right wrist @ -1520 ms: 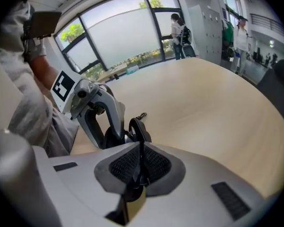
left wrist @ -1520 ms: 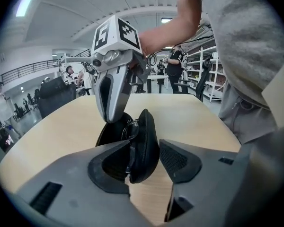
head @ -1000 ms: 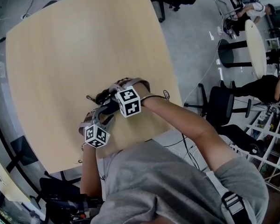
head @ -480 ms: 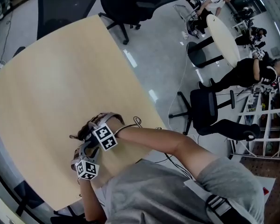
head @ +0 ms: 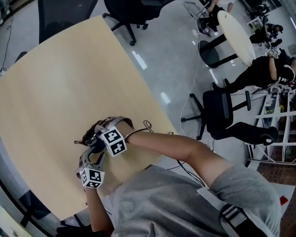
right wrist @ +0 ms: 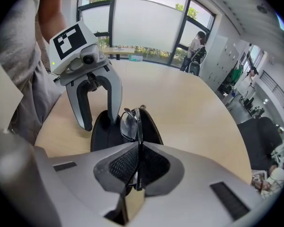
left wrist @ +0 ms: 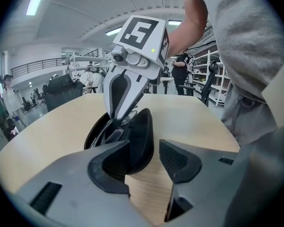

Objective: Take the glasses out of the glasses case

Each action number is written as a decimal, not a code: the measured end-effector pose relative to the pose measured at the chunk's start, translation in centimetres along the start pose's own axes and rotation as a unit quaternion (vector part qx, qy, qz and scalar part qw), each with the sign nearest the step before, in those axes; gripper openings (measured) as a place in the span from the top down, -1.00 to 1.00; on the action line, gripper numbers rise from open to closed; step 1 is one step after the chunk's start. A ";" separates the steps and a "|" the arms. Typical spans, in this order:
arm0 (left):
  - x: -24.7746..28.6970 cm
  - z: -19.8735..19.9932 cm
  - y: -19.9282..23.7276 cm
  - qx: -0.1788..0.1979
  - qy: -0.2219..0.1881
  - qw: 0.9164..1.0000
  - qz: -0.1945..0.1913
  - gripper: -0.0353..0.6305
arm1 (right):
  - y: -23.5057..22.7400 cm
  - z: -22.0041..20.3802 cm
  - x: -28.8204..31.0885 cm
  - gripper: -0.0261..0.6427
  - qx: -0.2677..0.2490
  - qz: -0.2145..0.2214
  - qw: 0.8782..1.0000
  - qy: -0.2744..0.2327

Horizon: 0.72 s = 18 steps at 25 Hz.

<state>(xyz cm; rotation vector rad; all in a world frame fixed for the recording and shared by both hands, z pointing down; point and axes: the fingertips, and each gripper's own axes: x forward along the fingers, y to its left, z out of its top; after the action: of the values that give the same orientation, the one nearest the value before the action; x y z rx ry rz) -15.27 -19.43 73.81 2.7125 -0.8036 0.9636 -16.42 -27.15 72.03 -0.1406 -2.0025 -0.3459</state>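
Right tongs (right wrist: 138, 167): jaws pressed together on the folded glasses (right wrist: 130, 124), pinching the dark frame edge-on — one lens stood upright just beyond the pads.
Left tongs (left wrist: 144, 160): jaws apart, set astride one raised wall of the glasses case (left wrist: 141, 137); a gap showed between that wall and the right-hand pad.
Glasses: held at the mouth of the open case, the lens over its hollow; whether the frame had cleared the case could not be told.
Glasses case: black, hinged open, resting on the table (head: 64, 83) near the edge closest to the person.
Tongs together: close to each other, both pointing into the case from opposite sides.
Table: pale wood — bare around the case.
Background: black office chair (head: 69, 4) beyond the far edge.
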 end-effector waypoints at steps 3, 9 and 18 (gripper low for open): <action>-0.8 1.4 -0.5 -0.008 -0.014 1.000 0.004 0.30 | 0.4 -0.3 -1.3 0.83 0.013 -0.008 1.000 -0.009; -1.6 3.7 0.9 -0.052 -0.064 0.996 0.017 0.30 | -0.8 -1.0 -3.6 0.83 0.052 -0.031 0.998 -0.026; -5.2 6.8 3.0 -0.123 -0.128 0.982 0.060 0.30 | -2.0 -1.2 -8.0 0.83 0.119 -0.068 0.988 -0.076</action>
<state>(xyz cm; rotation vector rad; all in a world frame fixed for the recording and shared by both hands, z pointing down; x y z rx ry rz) -16.60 -21.82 65.10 2.6231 -1.0654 0.4988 -12.32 -29.01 65.03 0.1230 -2.1938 -0.1842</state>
